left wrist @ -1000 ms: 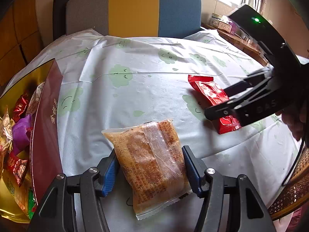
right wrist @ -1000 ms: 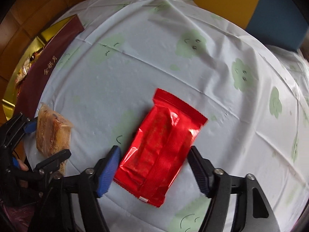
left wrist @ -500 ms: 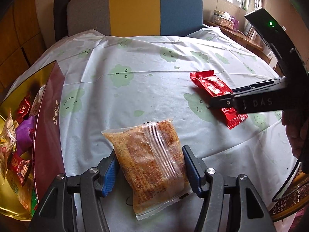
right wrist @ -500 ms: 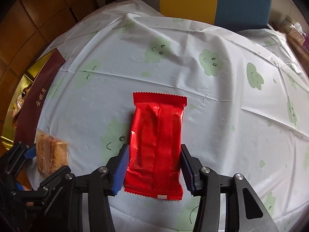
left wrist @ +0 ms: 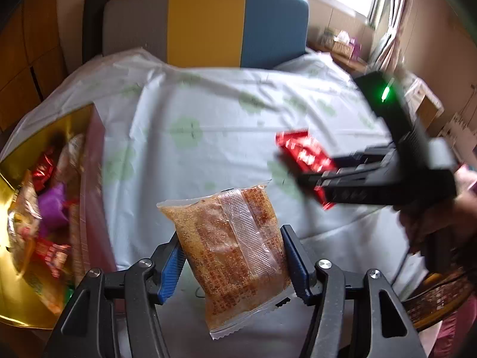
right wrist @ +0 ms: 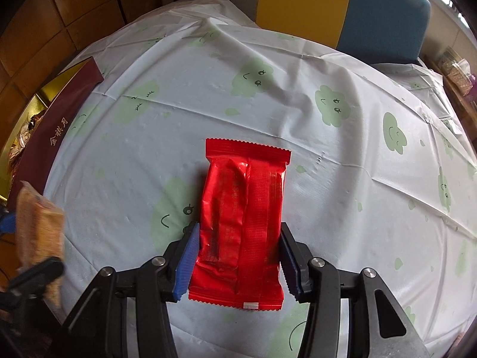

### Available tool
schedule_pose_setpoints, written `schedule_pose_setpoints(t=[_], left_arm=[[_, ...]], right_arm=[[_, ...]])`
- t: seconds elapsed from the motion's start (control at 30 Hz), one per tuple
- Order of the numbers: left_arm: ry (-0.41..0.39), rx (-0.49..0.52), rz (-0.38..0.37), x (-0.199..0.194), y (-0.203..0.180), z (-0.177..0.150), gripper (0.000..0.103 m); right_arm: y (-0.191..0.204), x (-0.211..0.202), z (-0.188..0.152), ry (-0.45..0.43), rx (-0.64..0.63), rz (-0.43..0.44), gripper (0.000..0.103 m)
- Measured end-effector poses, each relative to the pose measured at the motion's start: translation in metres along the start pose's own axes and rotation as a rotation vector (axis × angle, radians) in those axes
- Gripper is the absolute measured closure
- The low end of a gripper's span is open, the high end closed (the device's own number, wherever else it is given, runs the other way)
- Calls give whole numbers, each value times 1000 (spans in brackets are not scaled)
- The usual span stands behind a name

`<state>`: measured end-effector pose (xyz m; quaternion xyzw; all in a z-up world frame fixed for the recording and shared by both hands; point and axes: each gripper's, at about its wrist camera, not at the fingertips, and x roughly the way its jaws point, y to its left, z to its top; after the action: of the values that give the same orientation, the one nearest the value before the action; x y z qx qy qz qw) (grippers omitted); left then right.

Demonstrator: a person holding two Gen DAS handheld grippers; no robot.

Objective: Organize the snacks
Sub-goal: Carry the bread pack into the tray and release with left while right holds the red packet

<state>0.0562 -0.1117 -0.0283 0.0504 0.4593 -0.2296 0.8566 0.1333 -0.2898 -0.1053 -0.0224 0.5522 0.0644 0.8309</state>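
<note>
I am pinching the brown snack pack (left wrist: 232, 250) in my left tool (left wrist: 232, 264) above the bench (left wrist: 208, 137) and the red packet (right wrist: 243, 223) in my right tool (right wrist: 237, 261), judging both slippery wrappers could slide free before reaching the gold box (left wrist: 18, 176).

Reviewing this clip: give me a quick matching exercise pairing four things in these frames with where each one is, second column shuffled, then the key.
1. brown snack pack
2. red snack pack
3. purple wrapper
4. striped chair

A. beyond the table's far edge
B. inside the gold box
C. between the right hand-held gripper pads
D. between the left hand-held gripper pads

Pairs: 1-D, 2-C, 3-B, 4-A
</note>
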Motion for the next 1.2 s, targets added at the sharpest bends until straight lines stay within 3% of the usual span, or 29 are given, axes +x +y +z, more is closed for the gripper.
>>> schedule_pose_setpoints(t=[0.17,0.33,0.5,0.7,0.97,1.2], left_arm=[[-65,-98,-4,-36,34,14,41],[-106,-257,66,-68,101,16,41],[-128,-432,164,-93,173,-5,41],[-83,-640,233,-94,240,-40,41],[-7,-785,215,-70,271,-66,41],[9,-783,235,-58,279,-61,41]], right_arm=[[1,-1,0,-2,-4,-5,51],[3,-1,-1,-2,-7,-8,51],[3,-1,-1,-2,-8,-9,51],[2,-1,0,-3,-4,-7,51],[1,-1,0,-5,-1,-4,51],[2,-1,0,-5,-1,-5,51]])
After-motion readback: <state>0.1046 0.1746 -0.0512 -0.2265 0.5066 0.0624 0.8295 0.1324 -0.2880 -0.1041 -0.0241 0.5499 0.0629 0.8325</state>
